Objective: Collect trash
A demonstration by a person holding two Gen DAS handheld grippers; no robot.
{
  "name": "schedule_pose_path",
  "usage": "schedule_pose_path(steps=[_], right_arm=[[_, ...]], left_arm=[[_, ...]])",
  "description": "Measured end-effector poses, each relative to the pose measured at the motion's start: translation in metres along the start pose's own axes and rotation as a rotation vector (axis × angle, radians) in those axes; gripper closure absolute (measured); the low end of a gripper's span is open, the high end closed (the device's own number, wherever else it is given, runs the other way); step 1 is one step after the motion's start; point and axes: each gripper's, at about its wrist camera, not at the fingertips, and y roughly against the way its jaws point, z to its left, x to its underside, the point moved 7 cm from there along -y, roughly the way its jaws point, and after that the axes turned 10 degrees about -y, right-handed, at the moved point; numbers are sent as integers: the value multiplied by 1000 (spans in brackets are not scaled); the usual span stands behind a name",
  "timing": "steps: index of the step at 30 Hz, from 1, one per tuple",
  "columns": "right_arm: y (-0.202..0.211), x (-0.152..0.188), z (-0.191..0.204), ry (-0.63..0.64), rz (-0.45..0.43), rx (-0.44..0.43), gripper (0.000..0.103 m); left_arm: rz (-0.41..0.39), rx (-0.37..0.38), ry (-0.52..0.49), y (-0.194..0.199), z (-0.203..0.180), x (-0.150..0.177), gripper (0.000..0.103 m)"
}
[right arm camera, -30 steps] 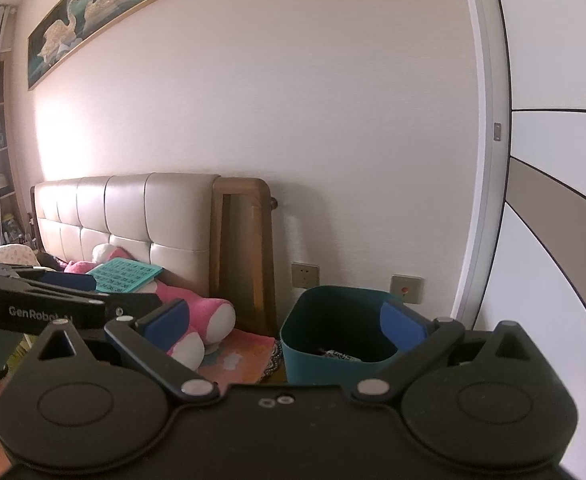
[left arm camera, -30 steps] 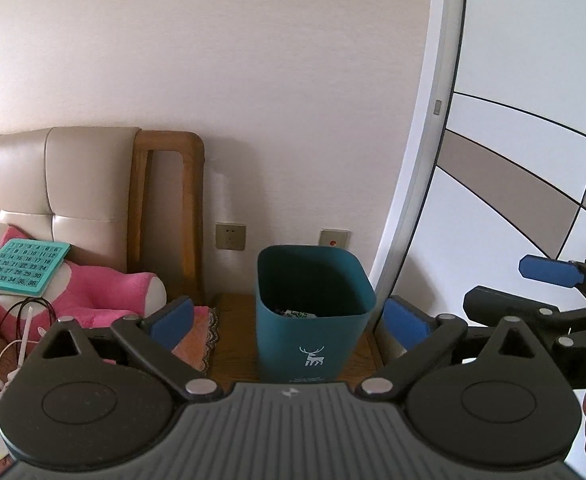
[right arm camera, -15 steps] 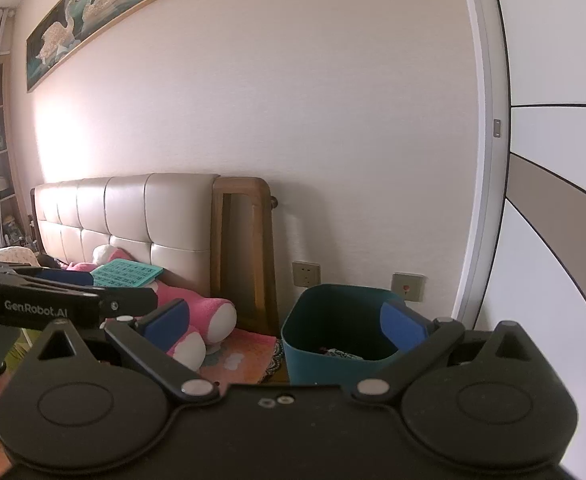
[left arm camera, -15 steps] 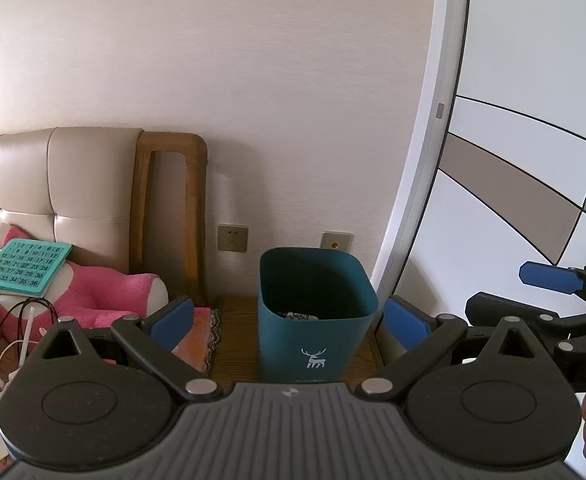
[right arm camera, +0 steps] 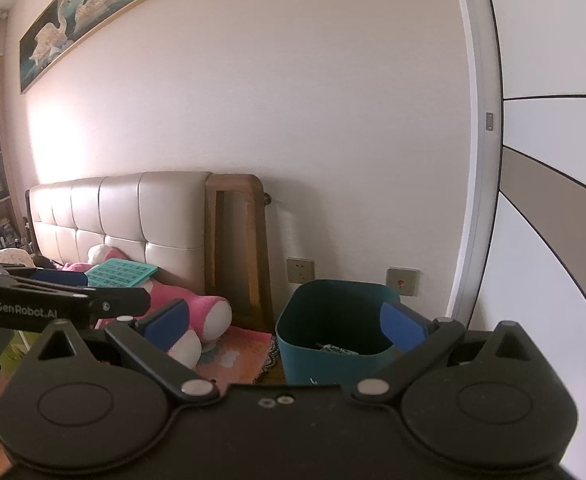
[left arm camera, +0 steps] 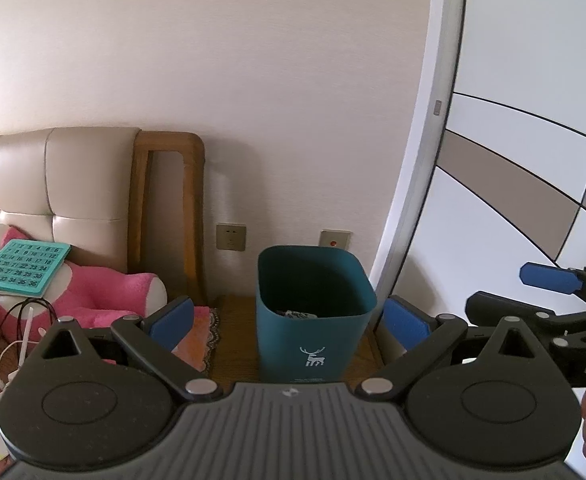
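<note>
L→R in the left wrist view: 1 pink plush toy [left arm camera: 105,288] at 9 o'clock w/ 1 teal number board [left arm camera: 23,267] on it, digits 1–36. 1 wall socket [left arm camera: 231,237], 1 switch w/ red dot [left arm camera: 335,239]. 1 teal trash bin [left arm camera: 315,316] at centre on a wooden stand [left arm camera: 237,340], white deer logo on its front; some scraps lie in its bottom. Left gripper [left arm camera: 289,320] spread wide, empty, bin betw its fingers. Right gripper [right arm camera: 285,324] likewise wide open, nothing held. Vs 1 s ago: barely any change, bin sits a touch lower in frame. Text: "GenRobot.AI" on left tool, "DA…" cut off on right tool.
</note>
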Motion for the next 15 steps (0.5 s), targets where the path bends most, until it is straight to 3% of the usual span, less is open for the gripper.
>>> schedule_pose_path(steps=[15], right_arm=[[1,1,0,-10,-6,7,1]], left_arm=[[-19,6,-12,3,-3,2,1]])
